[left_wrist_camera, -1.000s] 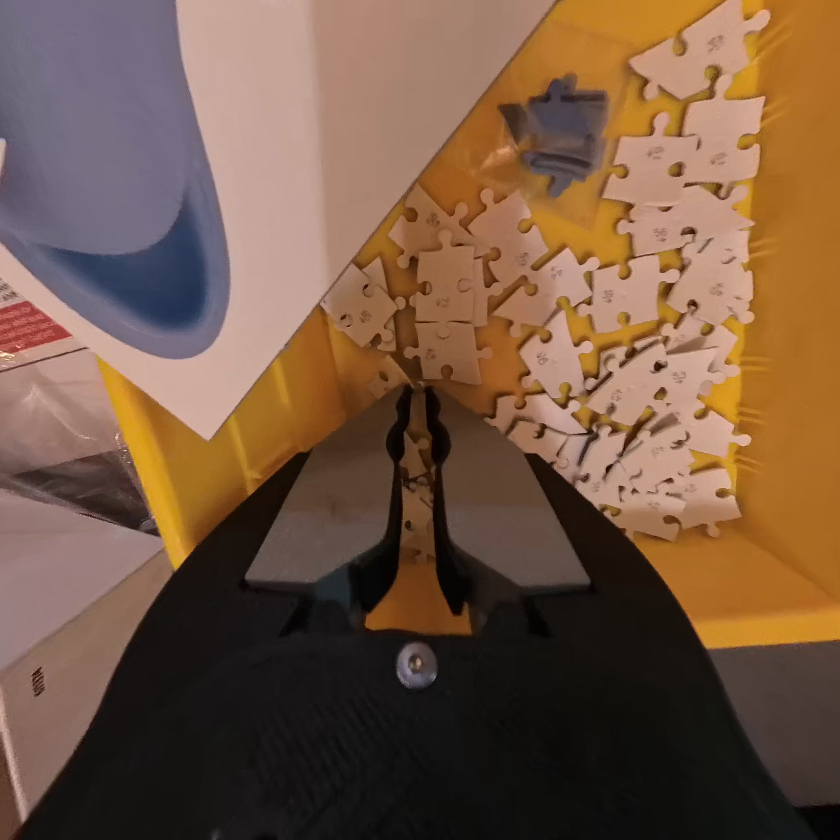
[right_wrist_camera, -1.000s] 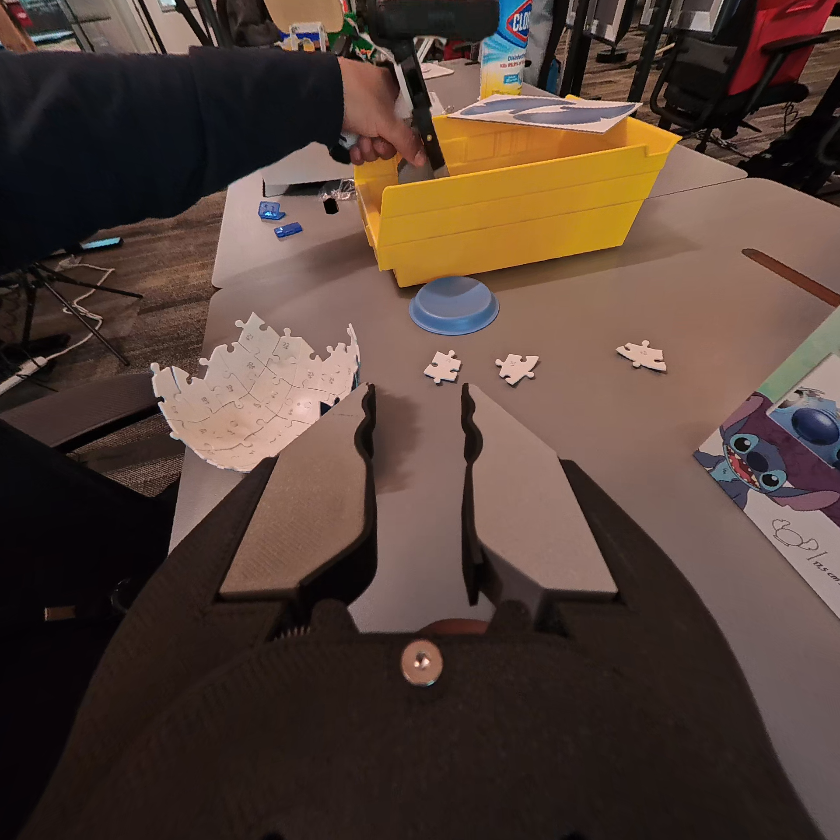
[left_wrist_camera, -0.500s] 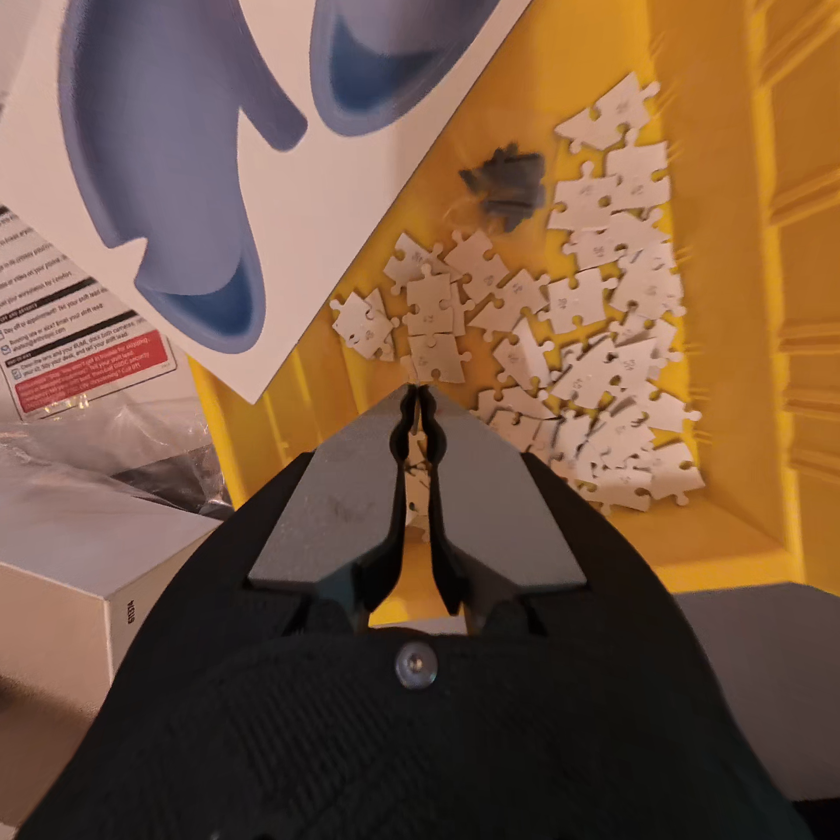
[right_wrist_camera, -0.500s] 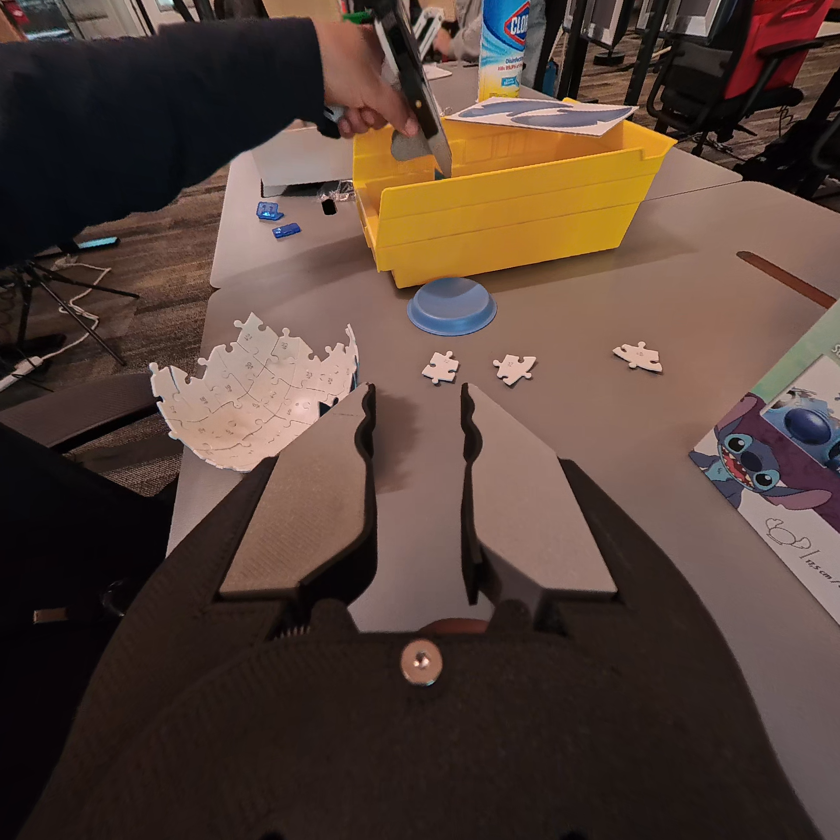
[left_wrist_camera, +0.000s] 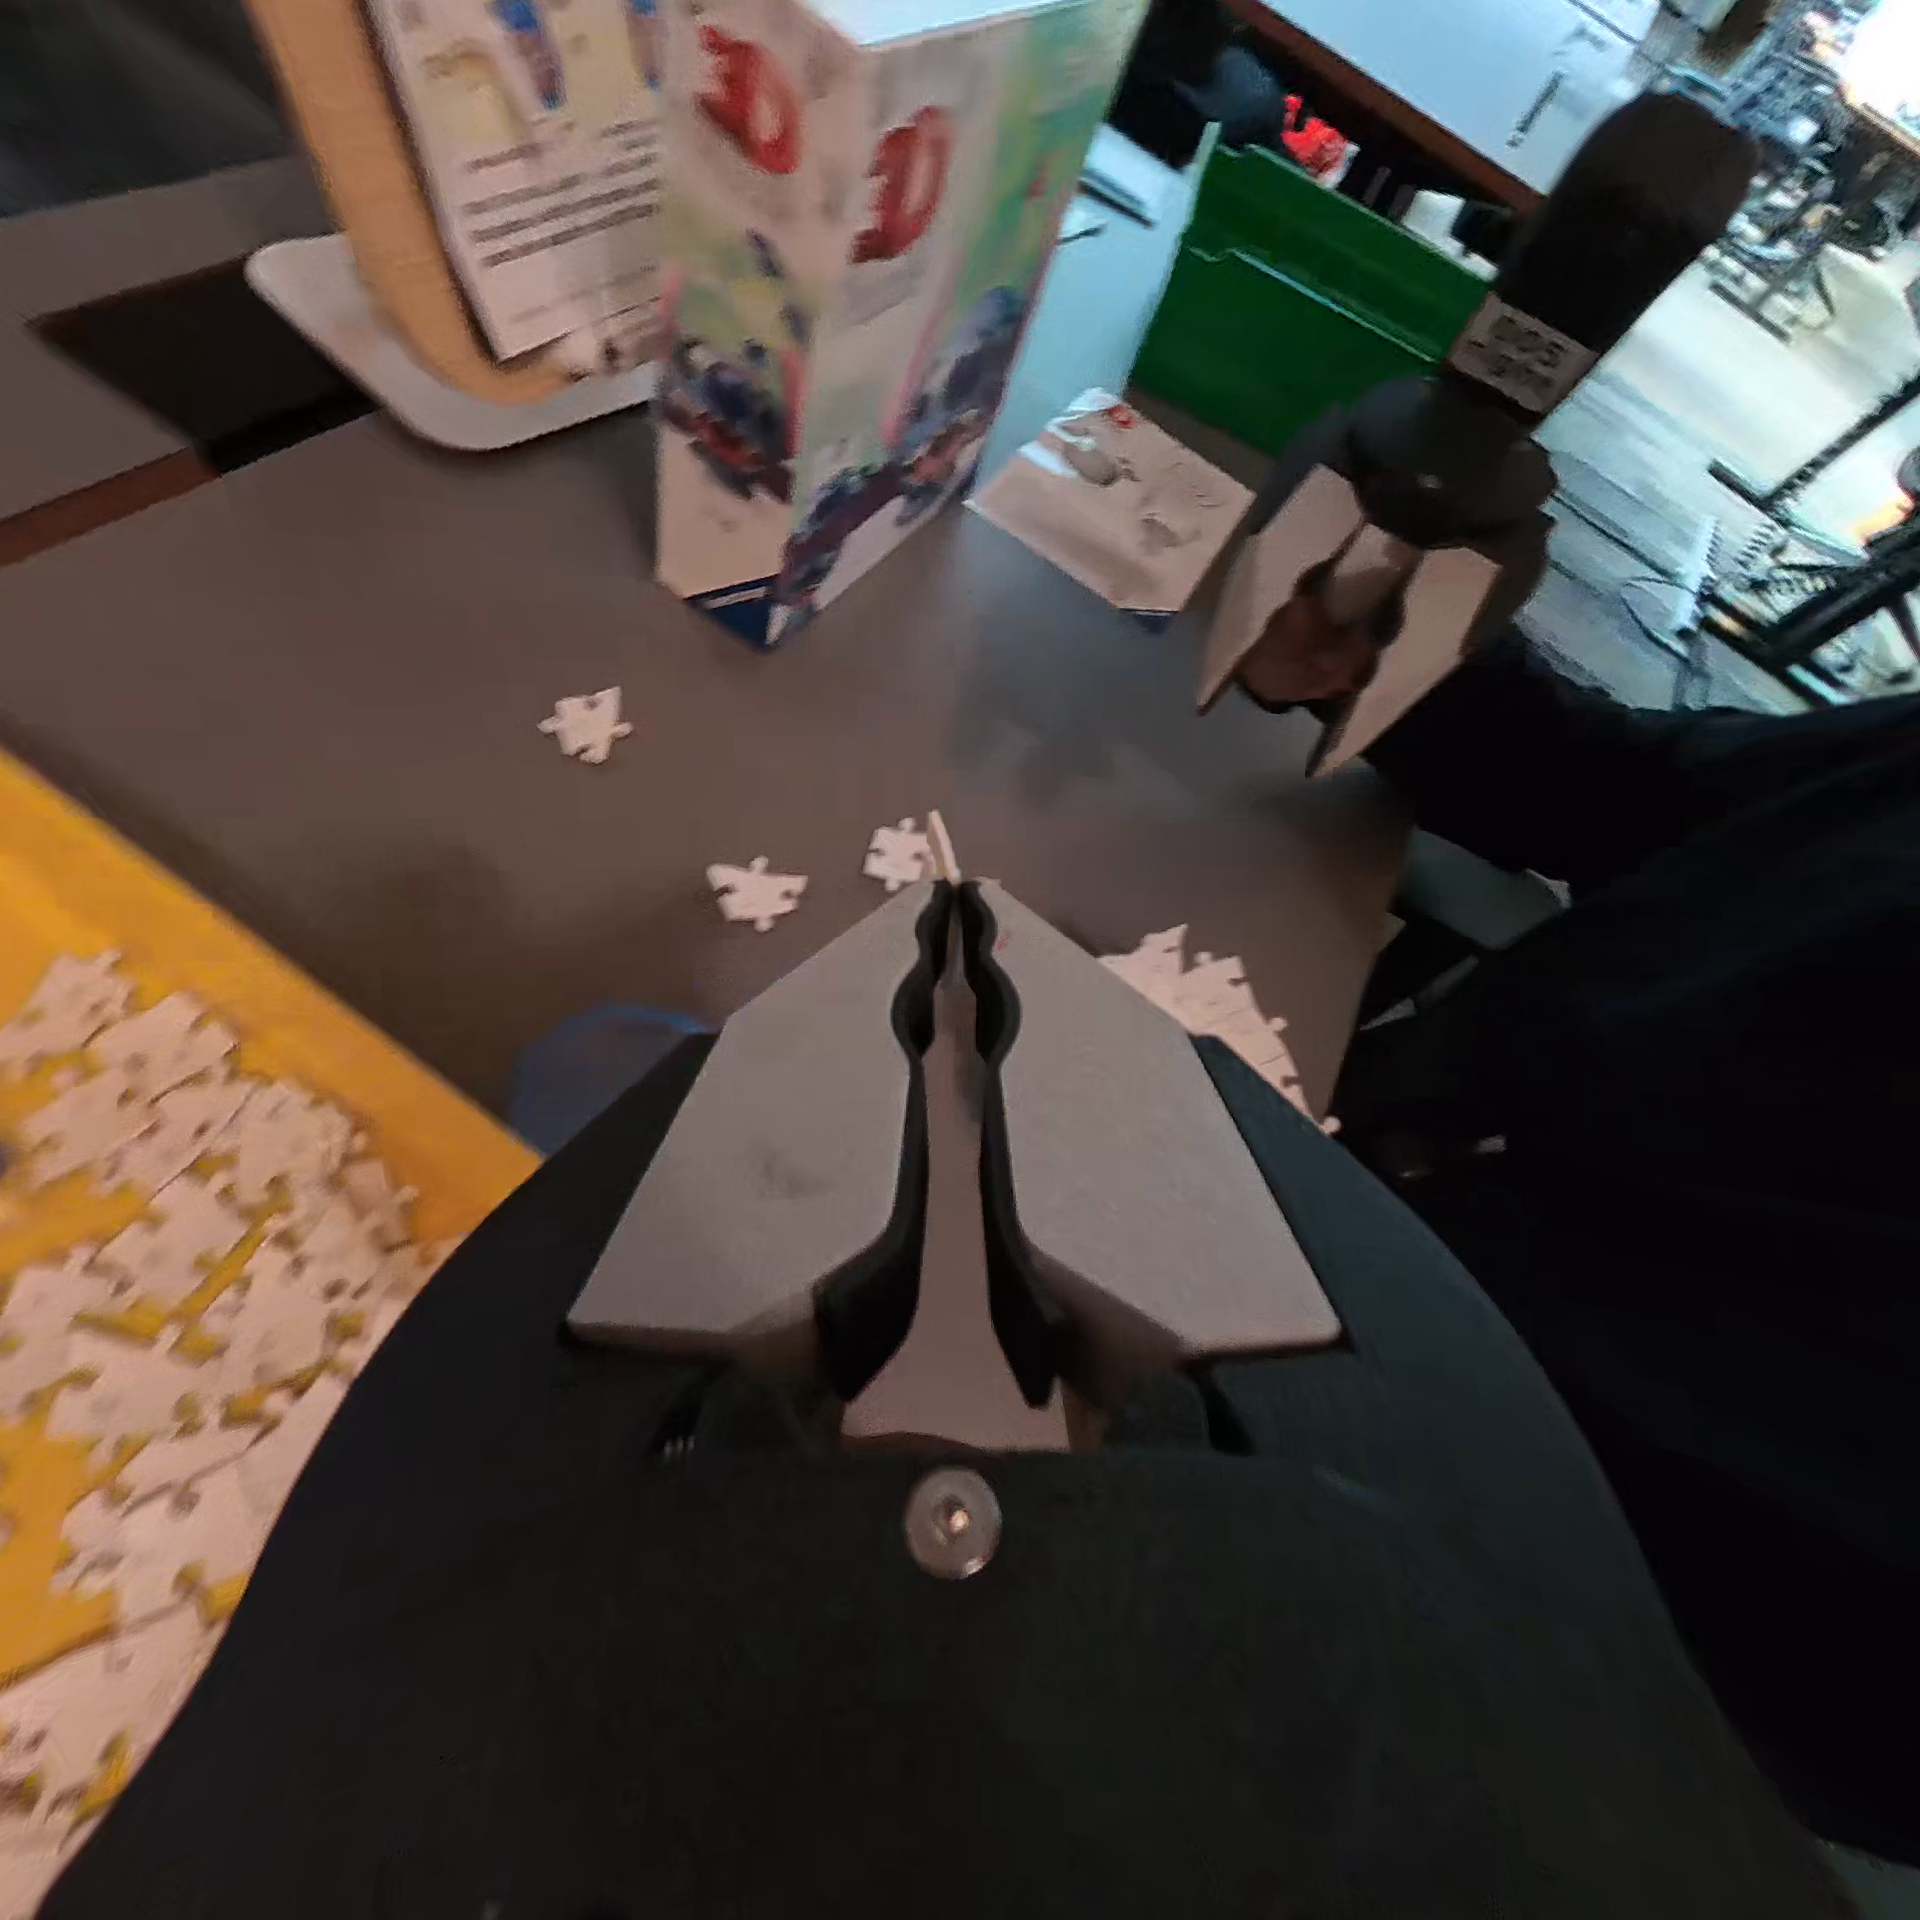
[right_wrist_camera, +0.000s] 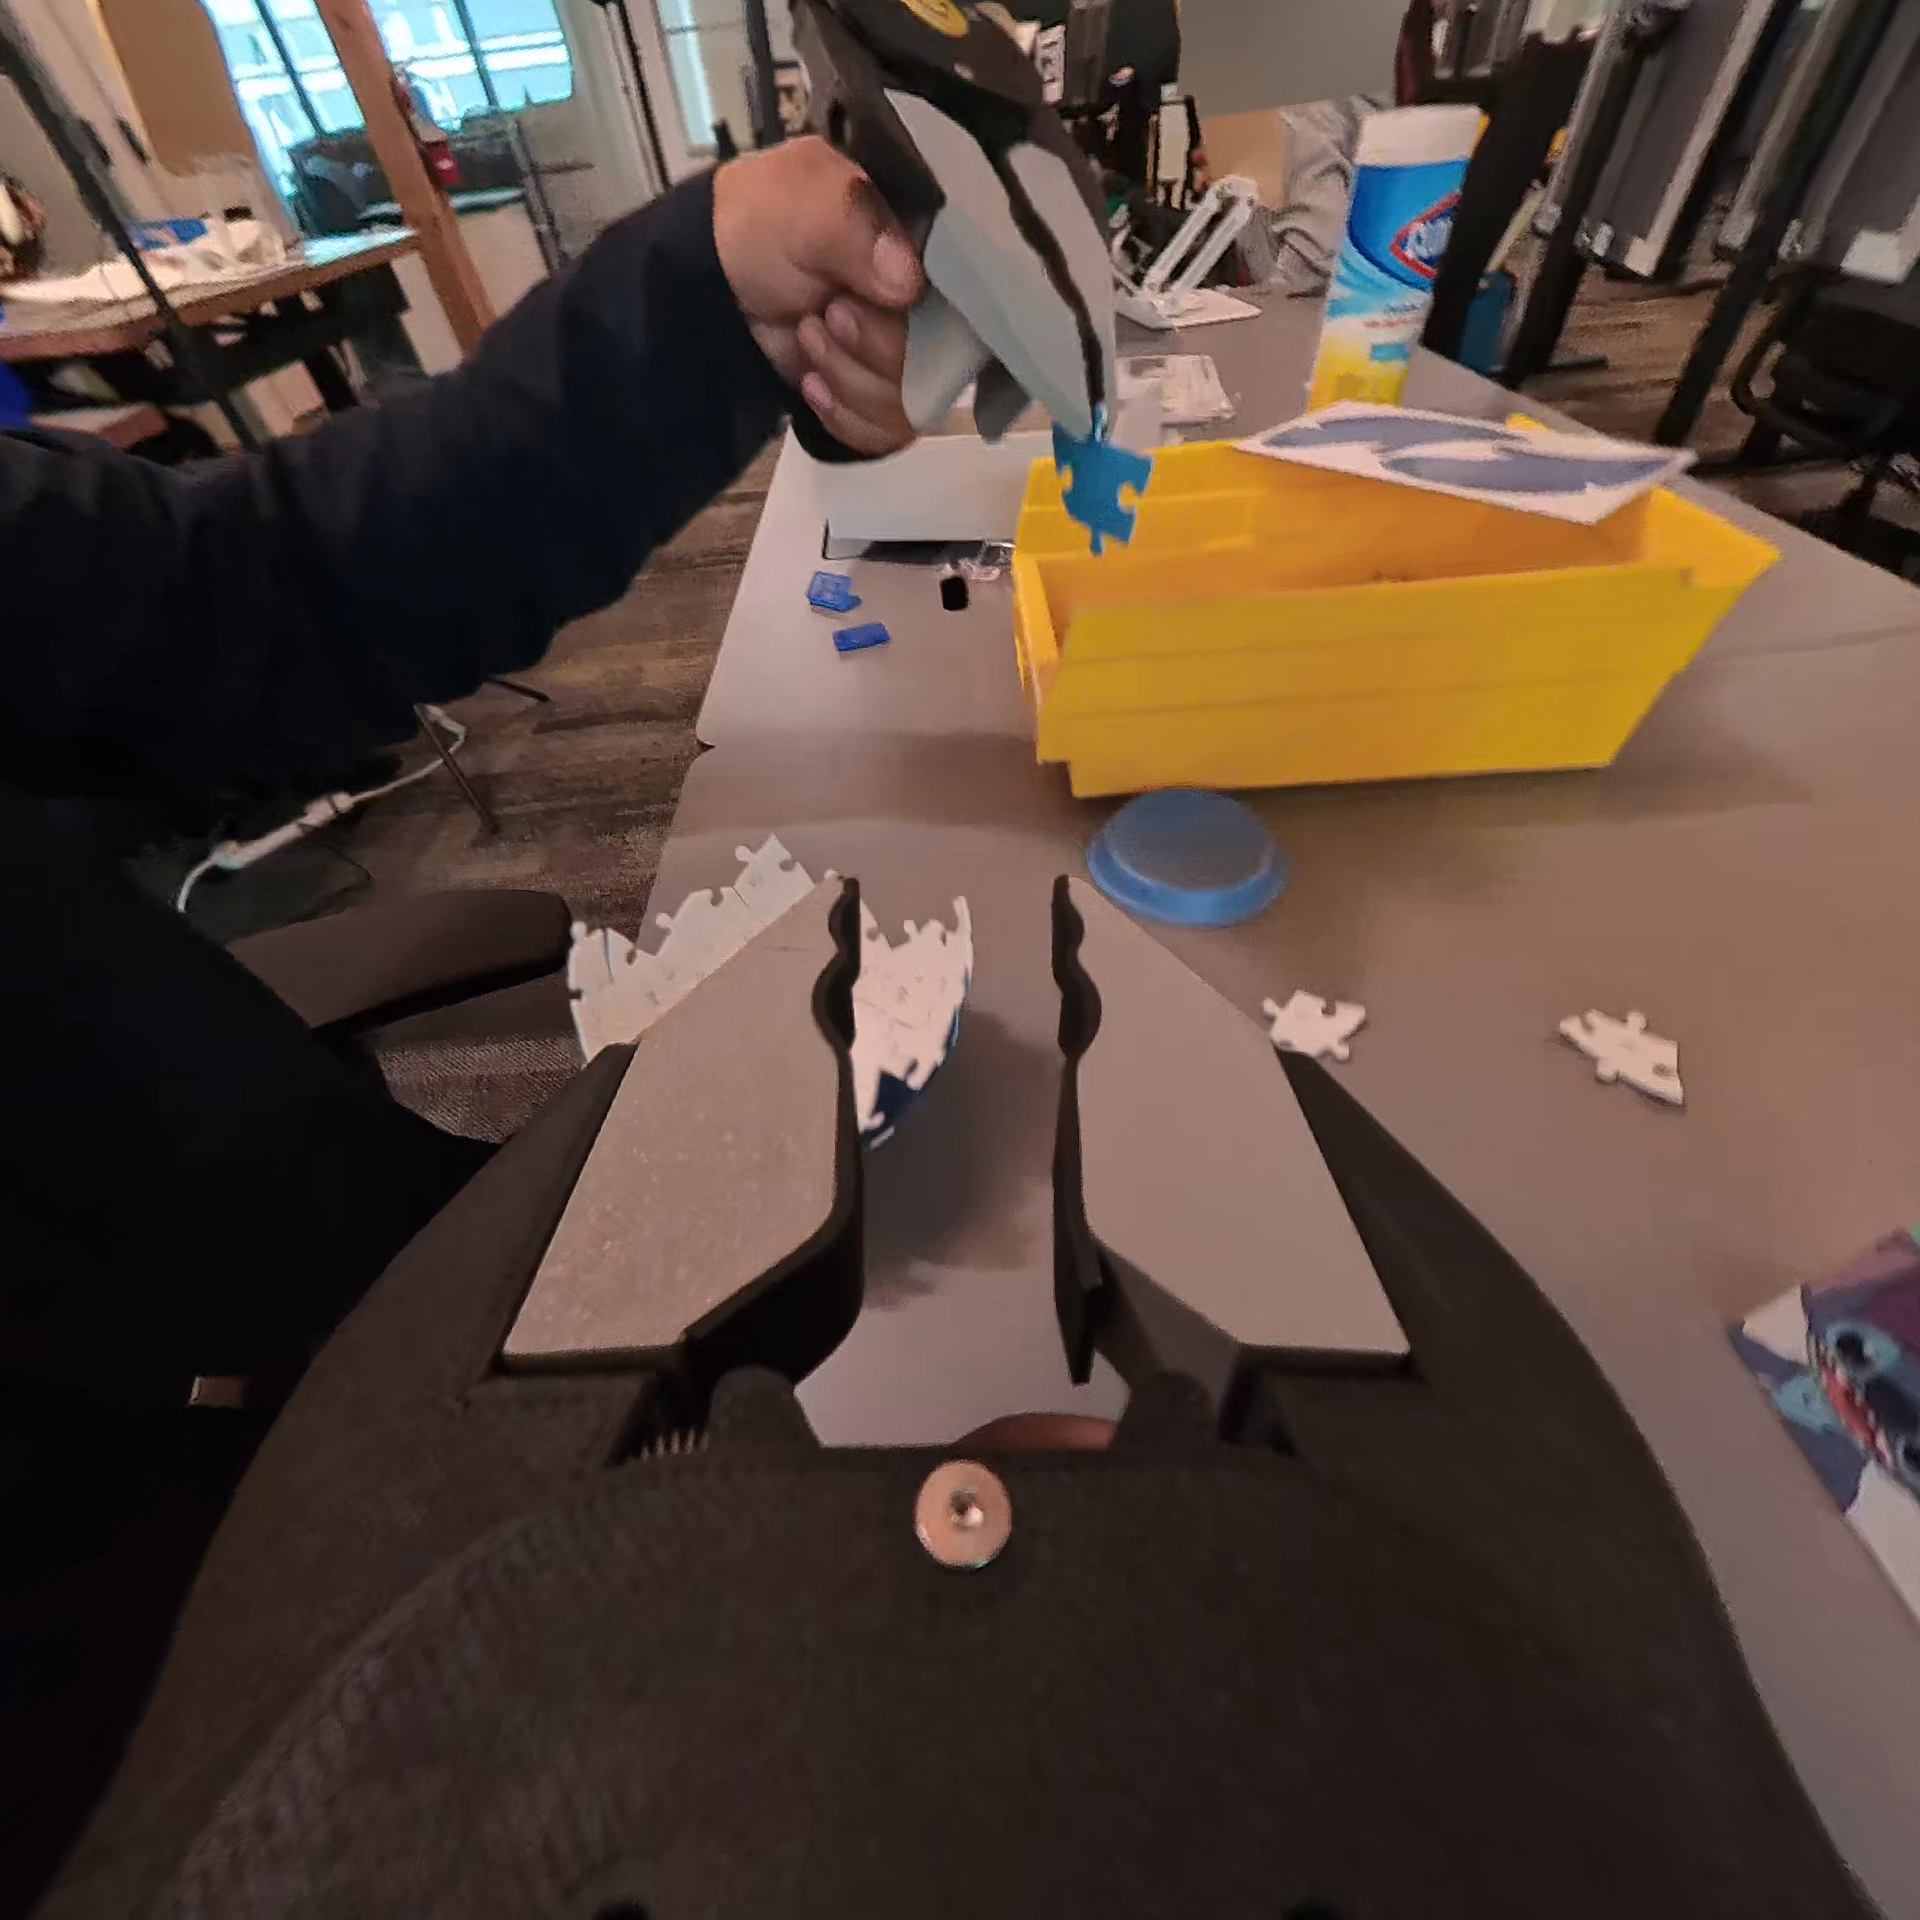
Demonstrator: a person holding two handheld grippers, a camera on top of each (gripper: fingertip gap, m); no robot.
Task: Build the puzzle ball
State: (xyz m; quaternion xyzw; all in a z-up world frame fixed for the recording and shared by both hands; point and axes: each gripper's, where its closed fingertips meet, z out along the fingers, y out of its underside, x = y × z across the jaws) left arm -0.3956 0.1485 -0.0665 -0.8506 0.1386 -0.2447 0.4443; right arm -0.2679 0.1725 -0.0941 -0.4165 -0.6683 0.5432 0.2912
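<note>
While the left hand-held gripper (right_wrist_camera: 1091, 410) hangs above the yellow bin (right_wrist_camera: 1351, 665), these lines hold:

Left hand-held gripper: fingers pressed together on a blue puzzle piece (right_wrist_camera: 1099, 490), pinched at its top edge, hanging flat-side out with its long axis roughly vertical, over the bin's near-left corner.
Right hand-held gripper (right_wrist_camera: 956, 904): fingers parted, nothing between them, low over the grey bench (right_wrist_camera: 1558, 935).
Puzzle ball: a half-built white shell (right_wrist_camera: 727, 935), bowl-like, opening upward, at the bench's left edge, partly behind the right gripper's left finger.
Loose pieces: two white ones (right_wrist_camera: 1314, 1023) on the bench right of the gripper; many more inside the bin (left_wrist_camera: 156, 1195).
Writing: a printed puzzle box (left_wrist_camera: 831, 343) stands upright on the bench; a wipes canister (right_wrist_camera: 1392, 260) bears a label; a printed sheet (right_wrist_camera: 1455, 457) lies across the bin's rim.
Left wrist view only: the held piece edge-on, a thin pale sliver (left_wrist_camera: 943, 862); the box; the right gripper (left_wrist_camera: 1320, 717) from its front.
Right wrist view only: the piece's blue face, a blue dome stand (right_wrist_camera: 1184, 857) just before the bin, the person's hand (right_wrist_camera: 831, 301).
</note>
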